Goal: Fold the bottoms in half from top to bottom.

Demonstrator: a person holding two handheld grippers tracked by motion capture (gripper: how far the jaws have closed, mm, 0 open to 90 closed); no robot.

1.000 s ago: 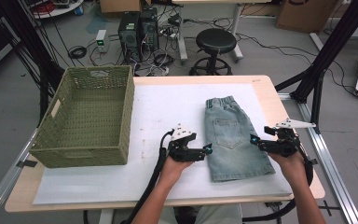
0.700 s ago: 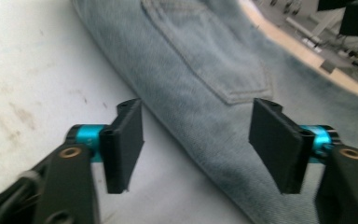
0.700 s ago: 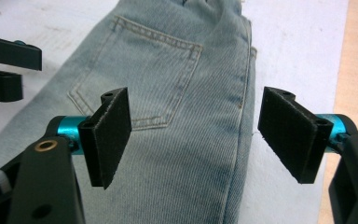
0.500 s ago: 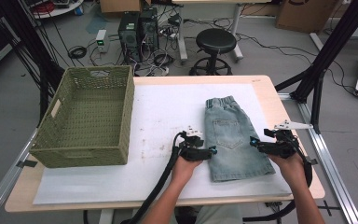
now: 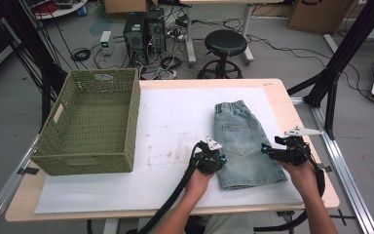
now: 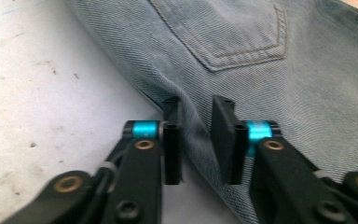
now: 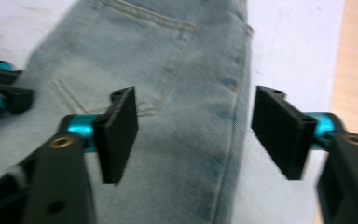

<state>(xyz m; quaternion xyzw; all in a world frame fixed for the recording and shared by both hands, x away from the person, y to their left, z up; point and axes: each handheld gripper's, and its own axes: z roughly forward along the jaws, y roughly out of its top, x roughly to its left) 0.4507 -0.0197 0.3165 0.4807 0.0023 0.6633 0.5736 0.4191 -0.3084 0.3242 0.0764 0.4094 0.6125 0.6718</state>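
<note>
A pair of light-blue denim shorts (image 5: 243, 141) lies flat on the white mat, back pocket up, waistband at the far end. My left gripper (image 5: 220, 160) is at the shorts' left edge. Its jaws have just been closing, and in the left gripper view they (image 6: 196, 140) stand narrow with a raised fold of denim (image 6: 261, 70) pinched between the pads. My right gripper (image 5: 265, 148) is at the right edge. Its jaws have been closing a little but remain wide (image 7: 200, 133), straddling the side seam of the shorts (image 7: 182, 70) without pressing on it.
A green woven basket (image 5: 90, 122) stands at the left of the table on the white mat (image 5: 175, 112). Bare wooden table edge (image 5: 316, 165) runs just right of my right hand. A black stool (image 5: 226, 46) and computer towers stand on the floor beyond.
My left gripper has moved right onto the shorts' left edge and its jaws have closed on the fabric. The right hand has stayed nearly in place.
</note>
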